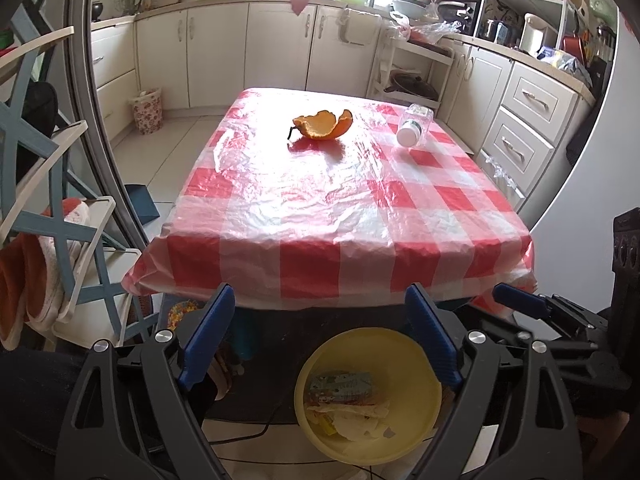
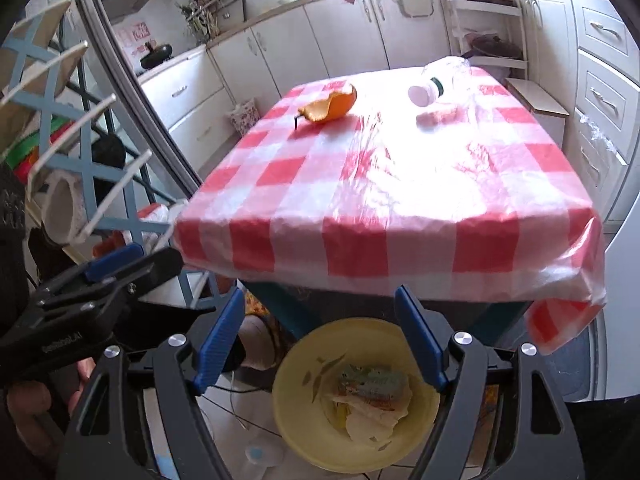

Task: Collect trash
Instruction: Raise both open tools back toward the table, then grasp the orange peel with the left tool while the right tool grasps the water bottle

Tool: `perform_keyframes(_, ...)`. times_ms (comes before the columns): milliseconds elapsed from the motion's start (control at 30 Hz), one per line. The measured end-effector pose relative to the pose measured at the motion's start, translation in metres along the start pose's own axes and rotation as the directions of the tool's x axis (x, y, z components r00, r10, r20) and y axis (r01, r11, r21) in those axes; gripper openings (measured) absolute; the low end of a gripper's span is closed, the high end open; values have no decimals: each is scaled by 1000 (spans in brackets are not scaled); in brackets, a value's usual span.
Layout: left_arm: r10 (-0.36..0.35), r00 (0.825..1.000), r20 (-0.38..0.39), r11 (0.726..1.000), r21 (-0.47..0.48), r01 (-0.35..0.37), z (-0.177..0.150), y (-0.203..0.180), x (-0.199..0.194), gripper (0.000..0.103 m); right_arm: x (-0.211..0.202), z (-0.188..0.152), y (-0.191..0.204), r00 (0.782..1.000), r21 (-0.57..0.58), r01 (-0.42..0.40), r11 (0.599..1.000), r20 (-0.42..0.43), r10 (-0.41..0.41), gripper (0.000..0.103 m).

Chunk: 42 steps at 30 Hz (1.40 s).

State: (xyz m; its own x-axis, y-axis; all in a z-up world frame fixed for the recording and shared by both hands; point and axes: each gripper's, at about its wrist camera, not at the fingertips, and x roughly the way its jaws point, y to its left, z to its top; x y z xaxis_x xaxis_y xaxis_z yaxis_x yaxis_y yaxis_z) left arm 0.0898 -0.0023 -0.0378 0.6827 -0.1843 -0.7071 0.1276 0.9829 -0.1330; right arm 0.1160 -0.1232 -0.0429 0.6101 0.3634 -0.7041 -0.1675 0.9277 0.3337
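An orange peel lies on the far part of the red-checked table; it also shows in the right wrist view. A clear plastic bottle with a white cap lies on its side to the peel's right, as the right wrist view also shows. A yellow bowl on the floor before the table holds crumpled paper and a wrapper; the right wrist view shows it too. My left gripper is open and empty, above the bowl. My right gripper is open and empty beside it.
Cream kitchen cabinets run behind and right of the table. A blue-and-white rack with cloths stands at the left. A floral bin stands on the floor by the cabinets. Cables lie on the tiles near the bowl.
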Motion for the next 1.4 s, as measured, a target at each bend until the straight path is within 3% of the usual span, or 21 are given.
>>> perform_keyframes(133, -2, 1000, 29, 999, 46, 1, 23, -5, 3, 85, -6, 26, -15, 999, 43, 16, 999, 41, -17, 81)
perform_keyframes(267, -25, 998, 62, 995, 98, 19, 59, -12, 15, 87, 2, 73, -45, 997, 124, 25, 992, 72, -34, 82)
perform_keyframes(467, -48, 998, 42, 992, 118, 43, 104, -13, 65, 89, 47, 135, -96, 998, 269, 27, 963, 51, -43, 82)
perform_keyframes(667, -77, 997, -14, 996, 53, 78, 142, -9, 127, 89, 99, 162, -131, 1000, 414, -18, 910, 29, 6, 82)
perform_keyframes(800, -85, 996, -14, 989, 123, 86, 166, -27, 159, 89, 124, 175, -151, 999, 502, -40, 864, 23, 33, 82)
perform_keyframes(900, -51, 998, -31, 983, 174, 55, 179, -40, 186, 89, 138, 181, -161, 999, 542, -49, 839, 15, 49, 82)
perform_keyframes(1067, -30, 997, -76, 981, 191, 44, 200, -49, 228, 88, 151, 192, -169, 998, 579, -65, 812, 26, 61, 82)
perform_keyframes(1167, -30, 993, -111, 975, 214, 53, 206, -55, 253, 78, 158, 201, -172, 997, 601, -81, 795, 44, 68, 82)
perform_keyframes(1233, -34, 987, -159, 975, 212, 68, 205, -55, 268, 65, 162, 205, -171, 996, 604, -88, 792, 47, 74, 82)
perform_keyframes(1333, -29, 978, -207, 974, 214, 74, 204, -55, 285, 34, 169, 214, -170, 998, 581, -66, 811, 37, 54, 78)
perform_keyframes(1400, -35, 976, -213, 974, 211, 81, 206, -54, 288, 23, 174, 219, -170, 999, 573, -50, 818, 30, 41, 71)
